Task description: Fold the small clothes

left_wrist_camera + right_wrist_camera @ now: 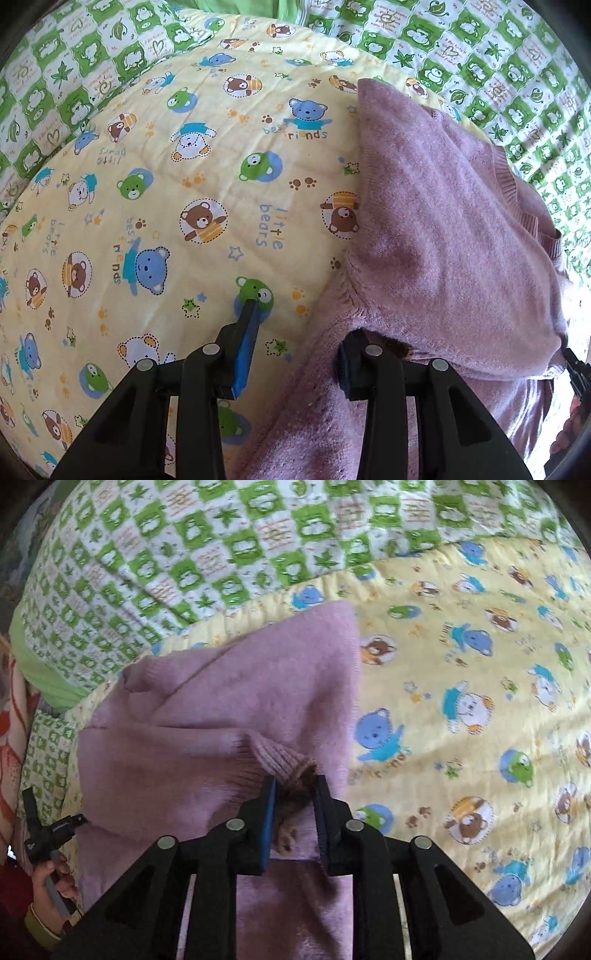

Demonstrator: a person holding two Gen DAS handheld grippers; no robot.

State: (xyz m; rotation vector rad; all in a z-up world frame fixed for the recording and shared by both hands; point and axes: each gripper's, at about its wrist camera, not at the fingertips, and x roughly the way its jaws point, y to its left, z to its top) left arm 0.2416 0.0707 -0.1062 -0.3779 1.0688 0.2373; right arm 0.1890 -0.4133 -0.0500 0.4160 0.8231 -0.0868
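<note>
Both grippers stand parted over the pink sweater (207, 701) on the bear-print quilt (155, 206): right gripper (295, 786) straddling, seemingly releasing, the ribbed cuff (273, 758), left gripper (295, 332) gripping nothing; a fold looks just laid, smoothing probably next.

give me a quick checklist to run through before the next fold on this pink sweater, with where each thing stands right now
1. Pink sweater lies on the yellow bear quilt, not hanging off: ok.
2. Part of it already folded over, with a straight folded edge toward the quilt: ok.
3. Right gripper has the ribbed cuff between its fingers: ok; whether the pads press on it: cannot tell.
4. Left gripper grips the sweater: not ok; one finger is over bare quilt, the other is under the knit.
5. Quilt beside the sweater has room for the fold: ok.
6. Sweater's near edge under the grippers lies flat: cannot tell, hidden.
</note>
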